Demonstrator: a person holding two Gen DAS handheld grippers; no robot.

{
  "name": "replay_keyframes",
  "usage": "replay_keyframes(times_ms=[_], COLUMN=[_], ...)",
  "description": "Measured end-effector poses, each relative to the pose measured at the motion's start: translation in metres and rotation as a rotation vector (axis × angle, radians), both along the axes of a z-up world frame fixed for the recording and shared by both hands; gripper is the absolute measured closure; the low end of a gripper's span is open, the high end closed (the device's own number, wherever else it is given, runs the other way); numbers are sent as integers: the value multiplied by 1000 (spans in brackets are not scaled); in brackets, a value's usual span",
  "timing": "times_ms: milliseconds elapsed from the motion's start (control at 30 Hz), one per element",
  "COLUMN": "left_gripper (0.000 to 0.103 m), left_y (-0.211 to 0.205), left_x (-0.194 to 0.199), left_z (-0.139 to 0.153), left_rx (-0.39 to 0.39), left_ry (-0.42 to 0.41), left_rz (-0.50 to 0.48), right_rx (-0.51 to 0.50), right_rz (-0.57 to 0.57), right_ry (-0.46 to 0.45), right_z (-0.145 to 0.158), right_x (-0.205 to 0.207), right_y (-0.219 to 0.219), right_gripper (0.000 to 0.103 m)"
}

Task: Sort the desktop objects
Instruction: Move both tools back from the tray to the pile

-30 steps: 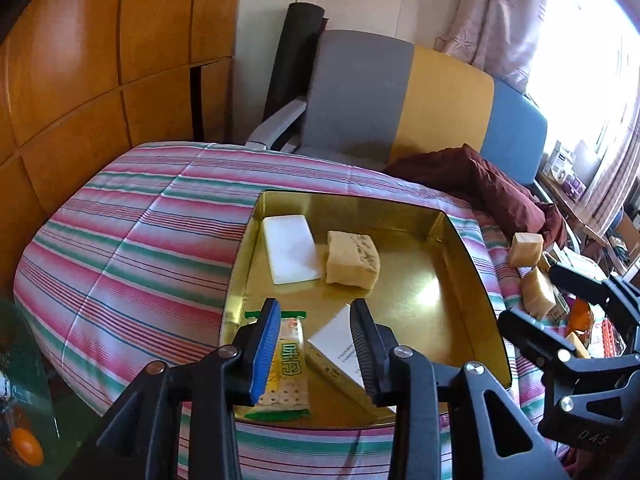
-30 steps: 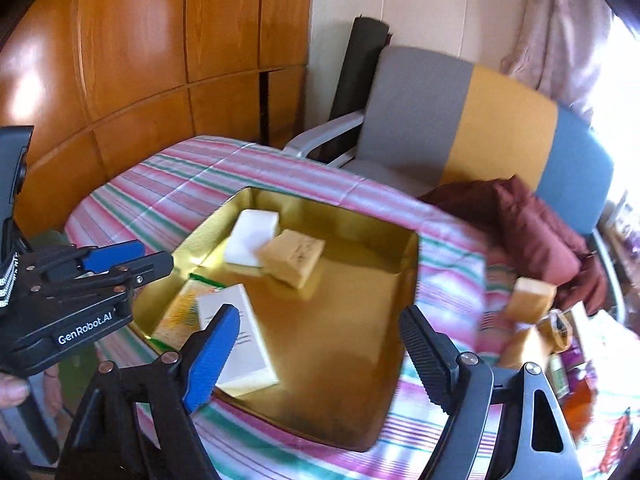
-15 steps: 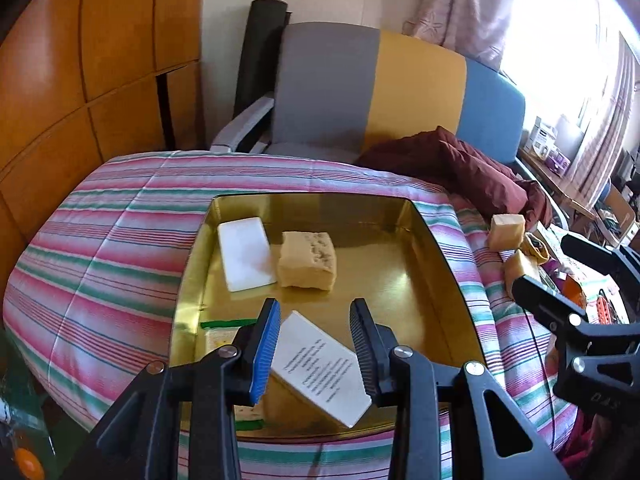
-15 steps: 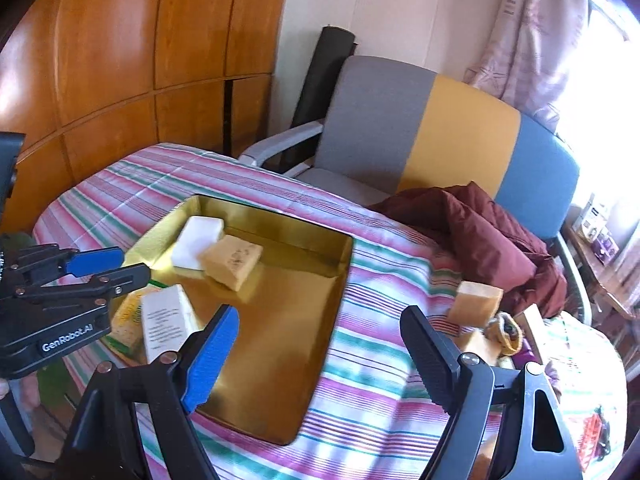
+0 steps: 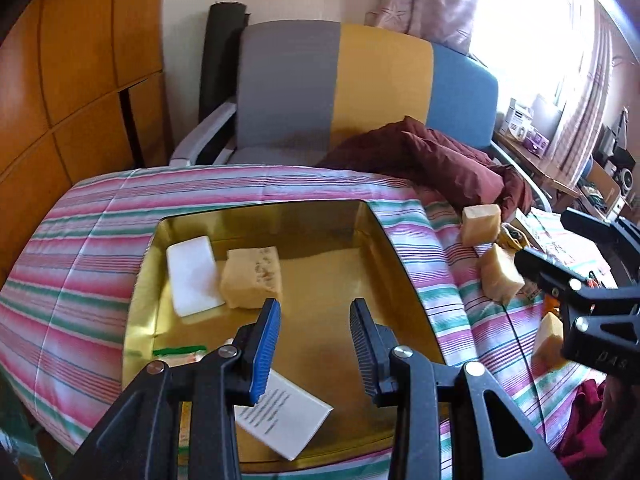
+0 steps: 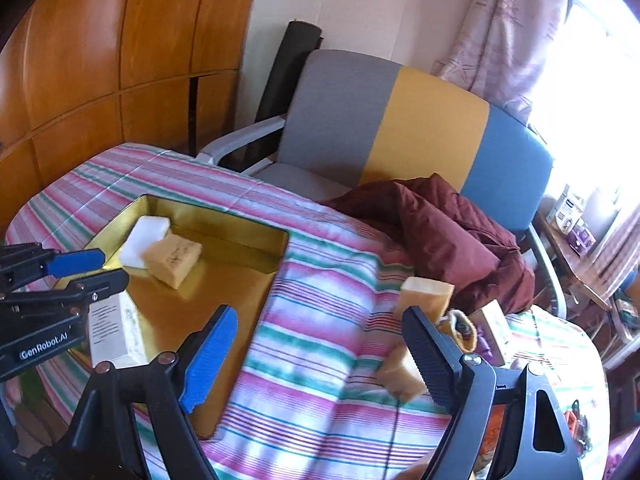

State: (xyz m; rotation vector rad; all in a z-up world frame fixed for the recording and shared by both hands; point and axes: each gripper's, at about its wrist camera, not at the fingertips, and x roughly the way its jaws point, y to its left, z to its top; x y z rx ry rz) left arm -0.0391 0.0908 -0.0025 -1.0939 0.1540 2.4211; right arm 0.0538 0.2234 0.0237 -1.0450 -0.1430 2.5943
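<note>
Left wrist view, item by item. Gold tray (image 5: 384,236) on the striped cloth (image 5: 80,272), centre of frame. Inside it: white block (image 5: 192,276) at 10 o'clock, tan sponge block (image 5: 252,278) touching its right edge, white printed box (image 5: 286,420) lying flat at 6 o'clock, green-edged snack packet (image 5: 180,354) at 8 o'clock, largely hidden behind the left gripper (image 5: 316,344). That gripper hangs over the tray's bare middle, fingers parted, nothing between them.

Outside the tray, at 3 o'clock on the cloth: upper tan block (image 5: 482,220) beside the maroon jacket (image 5: 440,160), second tan block (image 5: 500,276) just below it, third tan block (image 5: 550,340) partly behind the right gripper's frame.

Right wrist view: right gripper (image 6: 320,356) spread wide and empty, black finger near a tan block at 3 o'clock. Small purple-printed box and a yellowish item sit beyond, too blurred to identify.

Tally, as judged: four items trayed; at least three blocks plus small clutter remaining. Roughly half done.
</note>
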Motion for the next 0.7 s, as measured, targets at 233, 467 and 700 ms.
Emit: replay_keyframes(times_ms=[233,467,700], left_gripper=[67,67,67], left_y=[25,47,65], left_x=[-2,-5,-9], left_z=[-1,-5,-8], left_rx=[-5,-12,-20], left_ry=[-3,-11,-19], left_rz=[-42,-76,-104], right_rx=[6,12,-4], right_rz=[-49,-91,-134], right_ry=[4,-4,-3], right_z=[4,3,-2], right_x=[4,6,6], right_y=[29,56,79], right_gripper=[18,18,18])
